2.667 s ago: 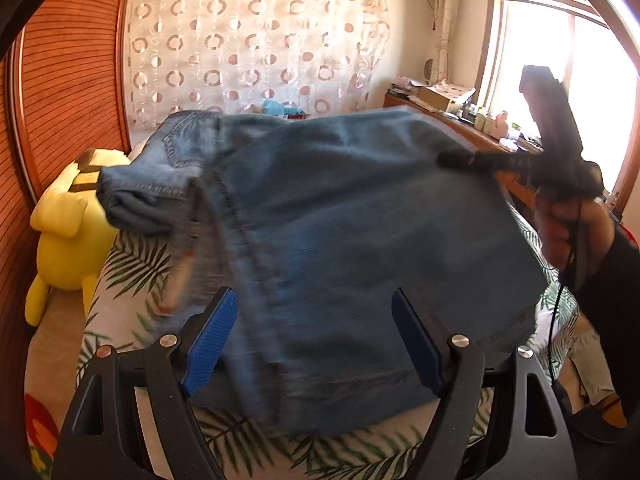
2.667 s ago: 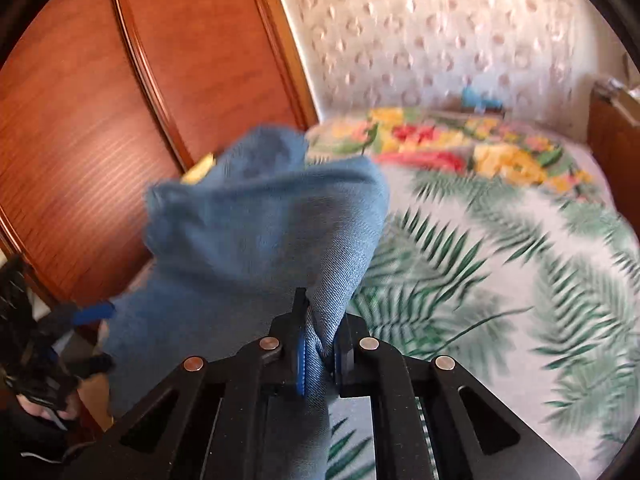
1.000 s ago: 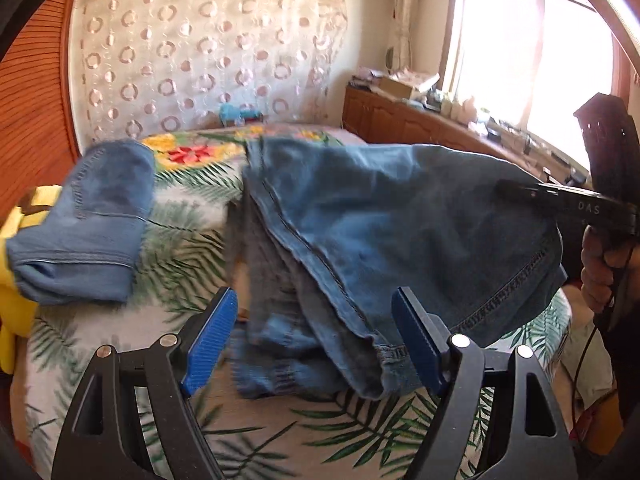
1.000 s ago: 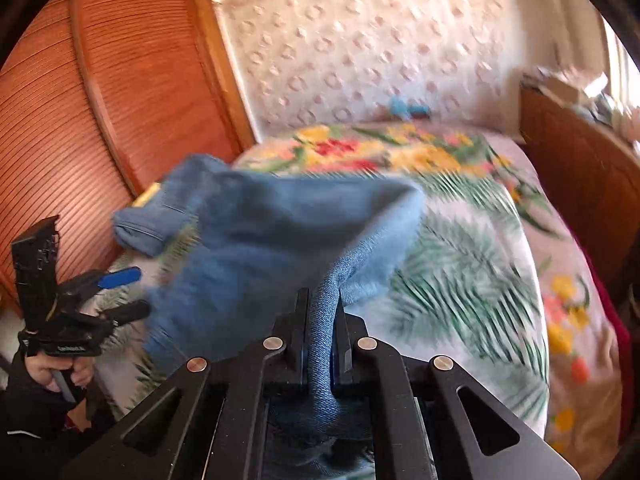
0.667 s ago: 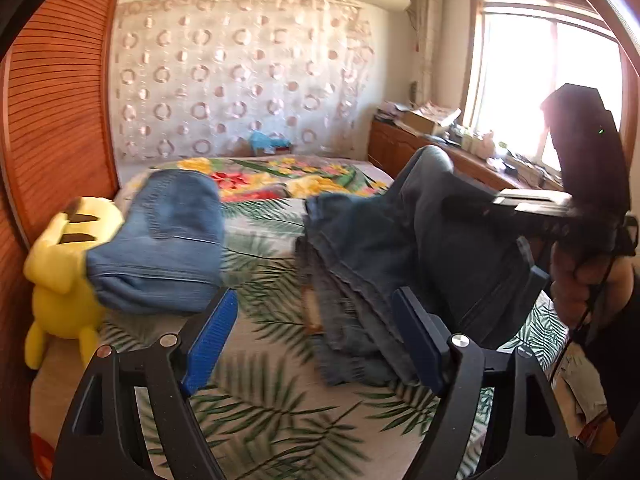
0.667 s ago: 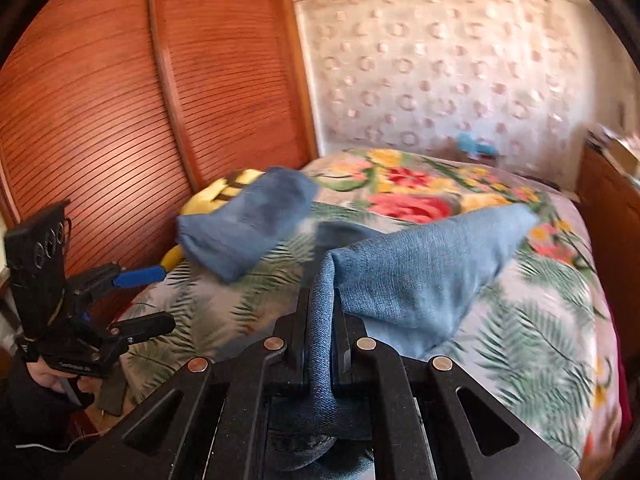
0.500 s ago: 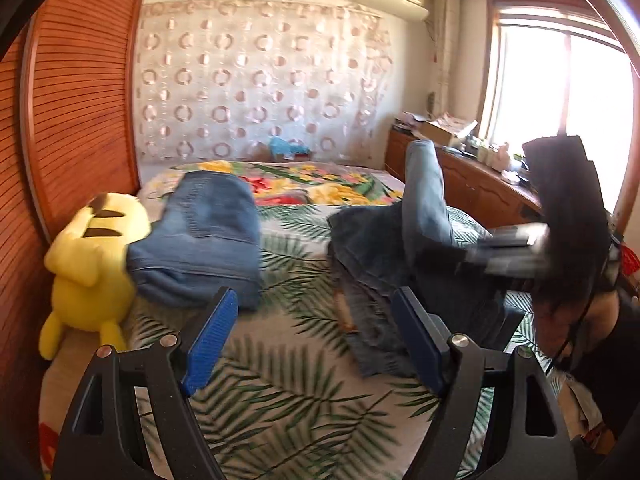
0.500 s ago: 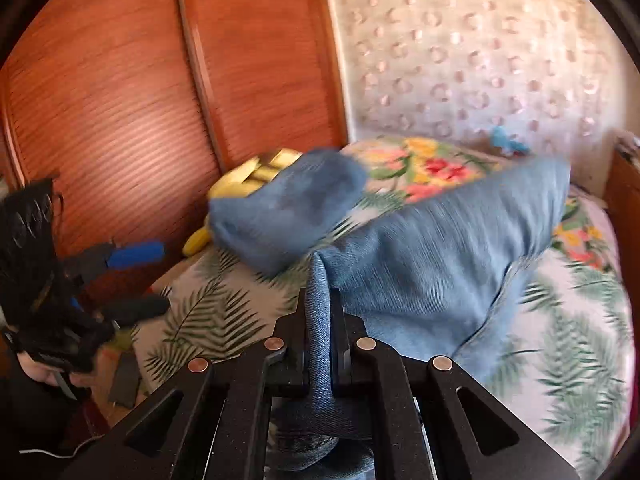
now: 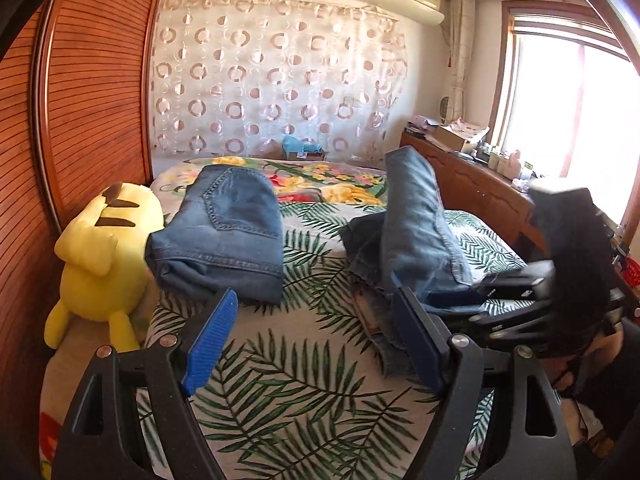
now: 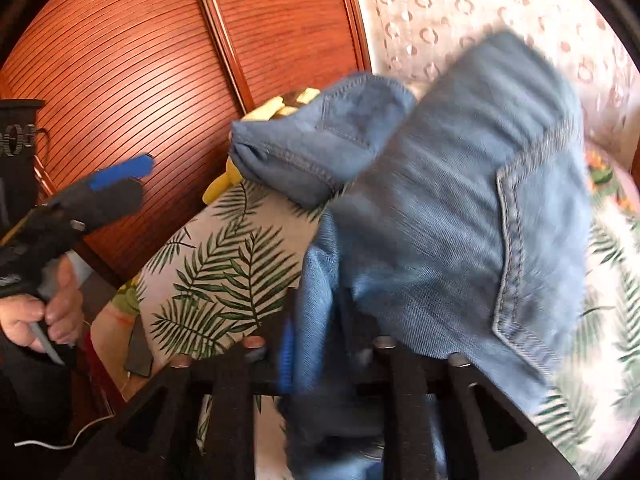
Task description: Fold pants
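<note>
- Looking along the left gripper (image 9: 312,344), its blue pads stand wide apart with nothing between them above the leaf-print bed (image 9: 288,392). A folded pair of jeans (image 9: 224,236) lies against a yellow plush toy (image 9: 100,256); the pants (image 9: 416,240) being folded rise in a hump at the right, the right gripper (image 9: 516,300) at their near edge.
- Along the right gripper (image 10: 320,344), denim fills the gap between its opening jaws. The pants (image 10: 460,220) block most of the bed; the left gripper (image 10: 112,184) hovers empty beside a slatted wooden door (image 10: 140,60).

Blue denim pants (image 9: 416,240) half-folded on bed, one flap standing upright
</note>
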